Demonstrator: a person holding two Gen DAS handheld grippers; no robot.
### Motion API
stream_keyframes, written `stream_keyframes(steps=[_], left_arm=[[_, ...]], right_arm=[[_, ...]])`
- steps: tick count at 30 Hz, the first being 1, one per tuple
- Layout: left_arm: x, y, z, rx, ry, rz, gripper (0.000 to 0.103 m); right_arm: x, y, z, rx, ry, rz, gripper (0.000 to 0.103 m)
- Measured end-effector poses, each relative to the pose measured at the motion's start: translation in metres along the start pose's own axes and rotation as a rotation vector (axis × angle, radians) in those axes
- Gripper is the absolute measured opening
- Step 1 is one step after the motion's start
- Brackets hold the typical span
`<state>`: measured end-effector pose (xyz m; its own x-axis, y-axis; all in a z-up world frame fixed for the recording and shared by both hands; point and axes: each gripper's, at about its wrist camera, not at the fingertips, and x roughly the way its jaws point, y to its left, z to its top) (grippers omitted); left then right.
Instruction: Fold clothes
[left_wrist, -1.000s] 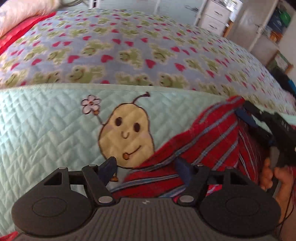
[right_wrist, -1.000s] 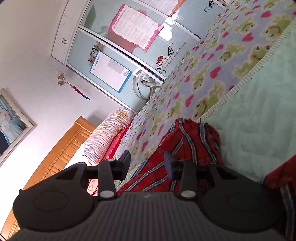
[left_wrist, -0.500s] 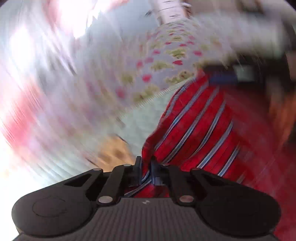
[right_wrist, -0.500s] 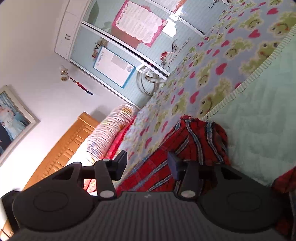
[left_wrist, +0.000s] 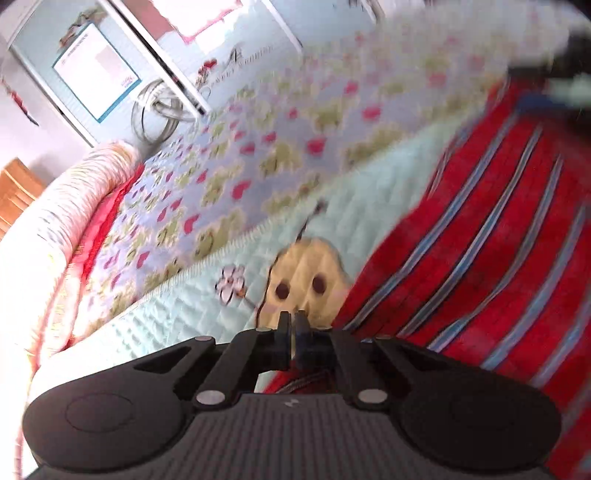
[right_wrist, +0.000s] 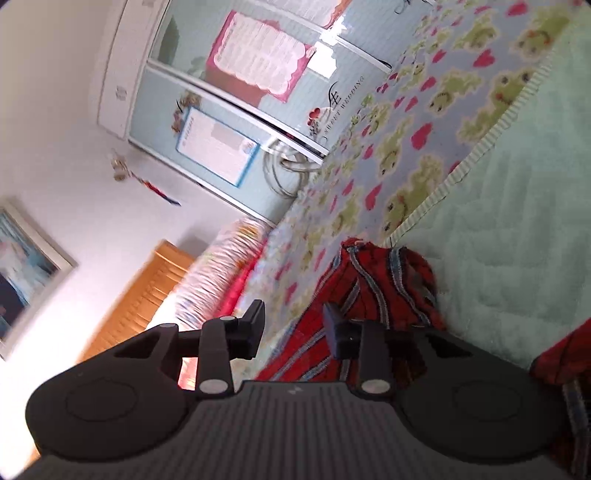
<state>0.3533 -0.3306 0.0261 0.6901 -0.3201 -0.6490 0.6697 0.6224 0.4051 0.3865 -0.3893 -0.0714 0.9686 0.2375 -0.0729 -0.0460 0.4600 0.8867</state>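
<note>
My left gripper has its two fingers pressed together, and the edge of the red striped cloth is pinched low between them, just in front of the black body; from that pinch the cloth rises ahead and to the right of this gripper, stretched out with its blue-grey stripes running up and away, though that side of the view is blurred; ahead and slightly left of the fingertips lies the pale green quilted cover with its yellow pear-shaped face and a small pink flower just beside it; beyond that cover spreads the frog-and-heart blanket, and far off to the left sits a rolled striped pillow; my right gripper has its fingers standing apart, about half spread, having just been closing a little, and nothing is pressed between the pads; a bunched part of the same red striped cloth lies just ahead of and below its right finger, which overlaps it in the view, while the left finger hangs over the blanket with no cloth by it; whether that right finger touches the cloth I cannot tell; to the right of this gripper is the green cover, and far ahead stand the wardrobe doors and a wooden headboard.
</note>
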Motion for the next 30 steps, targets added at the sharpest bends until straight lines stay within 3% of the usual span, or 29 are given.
stream_keyframes(steps=[1, 2, 4, 5, 7, 8, 9, 10, 11, 14, 16, 17, 18, 19, 20, 22, 24, 26, 28, 30], left_arm=[[-0.009, 0.000, 0.003, -0.006, -0.042, -0.065, 0.015], [-0.013, -0.003, 0.004, 0.008, -0.072, -0.104, 0.044], [-0.010, -0.013, 0.010, 0.055, -0.091, -0.103, 0.078], [-0.004, -0.016, 0.012, 0.059, -0.079, -0.129, 0.079], [0.010, -0.016, 0.015, 0.029, -0.031, -0.222, 0.078], [0.017, -0.014, 0.016, -0.008, 0.006, -0.288, 0.072], [0.021, -0.009, 0.016, -0.062, 0.026, -0.325, 0.065], [0.024, -0.004, 0.016, -0.121, 0.043, -0.356, 0.045], [0.022, -0.004, 0.017, -0.129, 0.045, -0.339, 0.025], [0.013, -0.017, 0.019, -0.036, 0.030, -0.196, 0.008], [0.020, -0.022, 0.019, -0.012, 0.050, -0.121, 0.006], [0.024, -0.023, 0.018, -0.017, 0.058, -0.102, 0.005], [0.026, -0.024, 0.017, -0.023, 0.057, -0.096, 0.005], [0.026, -0.025, 0.017, -0.022, 0.056, -0.088, 0.005], [0.026, -0.026, 0.017, -0.018, 0.054, -0.079, 0.005], [0.025, -0.028, 0.016, -0.009, 0.054, -0.063, 0.005], [0.024, -0.030, 0.016, 0.005, 0.058, -0.050, 0.005], [0.024, -0.032, 0.017, 0.021, 0.060, -0.037, 0.005], [0.025, -0.033, 0.018, 0.030, 0.061, -0.024, 0.005], [0.025, -0.033, 0.017, 0.022, 0.058, -0.013, 0.006]], right_arm=[[-0.002, -0.005, 0.001, 0.035, -0.010, 0.032, 0.041], [-0.004, -0.009, 0.002, 0.068, -0.020, 0.063, 0.044], [-0.007, -0.017, 0.003, 0.120, -0.035, 0.108, 0.045], [-0.007, -0.017, 0.003, 0.120, -0.034, 0.108, 0.045], [-0.005, -0.013, 0.003, 0.088, -0.024, 0.091, 0.046], [-0.004, -0.010, 0.002, 0.068, -0.017, 0.081, 0.048], [-0.003, -0.007, 0.002, 0.043, -0.008, 0.072, 0.050], [-0.001, -0.003, 0.001, 0.016, -0.001, 0.067, 0.054], [0.000, 0.001, 0.000, -0.009, 0.006, 0.060, 0.058], [0.001, 0.019, -0.003, -0.110, 0.020, 0.021, 0.064], [-0.001, 0.026, -0.003, -0.157, 0.004, 0.007, 0.064], [-0.003, 0.021, 0.000, -0.132, 0.001, -0.001, 0.055], [-0.004, 0.008, 0.004, -0.053, -0.007, -0.039, 0.040], [-0.006, -0.008, 0.008, 0.052, -0.018, -0.087, 0.000], [-0.008, -0.017, 0.011, 0.109, -0.027, -0.094, 0.000], [-0.009, -0.012, 0.012, 0.073, -0.025, -0.104, 0.000], [-0.009, -0.005, 0.012, 0.028, -0.022, -0.106, 0.006], [-0.009, 0.000, 0.015, 0.013, -0.013, 0.012, 0.028], [-0.003, -0.001, 0.014, 0.015, 0.027, 0.049, 0.049], [-0.002, -0.012, 0.015, 0.063, 0.030, -0.019, 0.016]])
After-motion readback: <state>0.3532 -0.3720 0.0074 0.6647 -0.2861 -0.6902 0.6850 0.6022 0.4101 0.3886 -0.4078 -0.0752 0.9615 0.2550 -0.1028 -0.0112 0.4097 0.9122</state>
